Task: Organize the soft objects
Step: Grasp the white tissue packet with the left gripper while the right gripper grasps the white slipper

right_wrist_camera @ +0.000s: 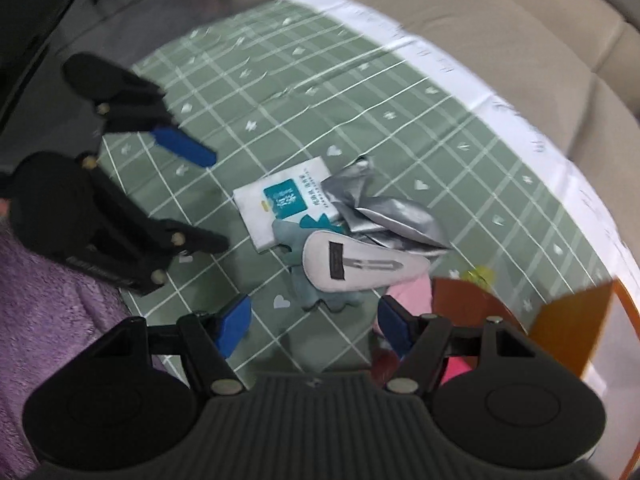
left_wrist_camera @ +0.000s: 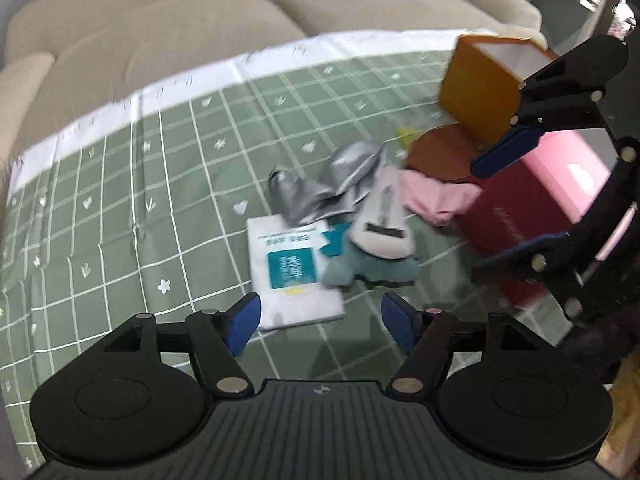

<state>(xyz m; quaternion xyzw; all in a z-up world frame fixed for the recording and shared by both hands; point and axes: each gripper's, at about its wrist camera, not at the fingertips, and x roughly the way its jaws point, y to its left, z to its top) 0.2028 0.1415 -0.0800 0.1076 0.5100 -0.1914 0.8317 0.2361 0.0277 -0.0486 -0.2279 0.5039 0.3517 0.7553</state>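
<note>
Both my claws hang open and empty above the checked cloth (left_wrist_camera: 120, 184): left claw (left_wrist_camera: 320, 320) before the pile, right claw (right_wrist_camera: 314, 320) nearer the boxes. The pile sits mid-cloth: a white packet (left_wrist_camera: 288, 272), a silver cloth (left_wrist_camera: 340, 180) overlapping its far edge, a white slipper (left_wrist_camera: 382, 220) lying on a teal cloth (left_wrist_camera: 360, 268), a pink cloth (left_wrist_camera: 436, 196) against the pink box (left_wrist_camera: 532, 208). An orange box (left_wrist_camera: 484, 84) stands behind. Left of the pile the cloth lies bare to its white border; a sofa (left_wrist_camera: 160, 32) lies beyond.
</note>
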